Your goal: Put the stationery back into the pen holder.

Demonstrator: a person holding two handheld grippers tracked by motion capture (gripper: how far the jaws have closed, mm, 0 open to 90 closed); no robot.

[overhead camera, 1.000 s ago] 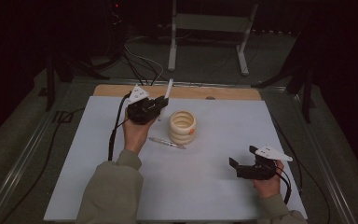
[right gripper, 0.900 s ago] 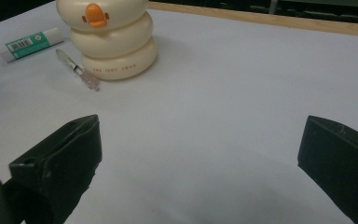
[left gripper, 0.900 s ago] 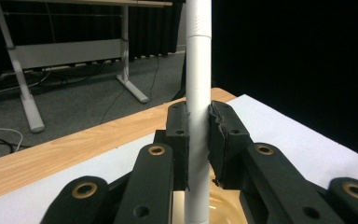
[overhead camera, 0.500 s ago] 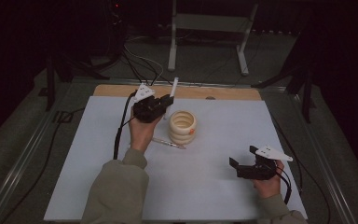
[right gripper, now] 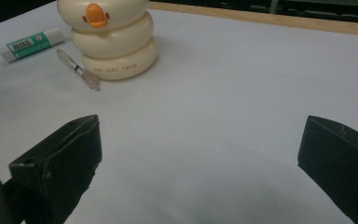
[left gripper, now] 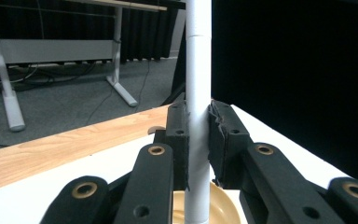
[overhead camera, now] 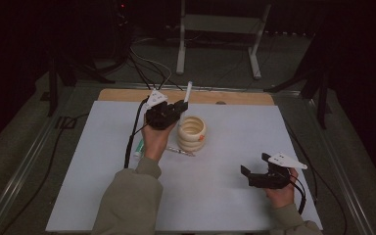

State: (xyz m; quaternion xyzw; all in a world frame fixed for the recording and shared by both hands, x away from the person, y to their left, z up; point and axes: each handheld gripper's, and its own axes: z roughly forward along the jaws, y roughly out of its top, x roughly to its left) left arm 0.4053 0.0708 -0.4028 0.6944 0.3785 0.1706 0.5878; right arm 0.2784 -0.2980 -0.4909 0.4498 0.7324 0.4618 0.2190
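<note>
Above cream holder (overhead camera: 192, 133) | left gripper (overhead camera: 179, 106) clamps white pen (overhead camera: 188, 91) upright | right gripper (overhead camera: 254, 165) agape

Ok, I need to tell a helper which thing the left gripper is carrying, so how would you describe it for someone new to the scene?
Start at the white sheet covering the table, then find the cream ringed holder near its far edge. Right above that holder, the left gripper clamps a plain white pen-like stick standing upright. Unlike the clear pen and the green-labelled tube lying flat beside the holder, it is held vertical.
</note>
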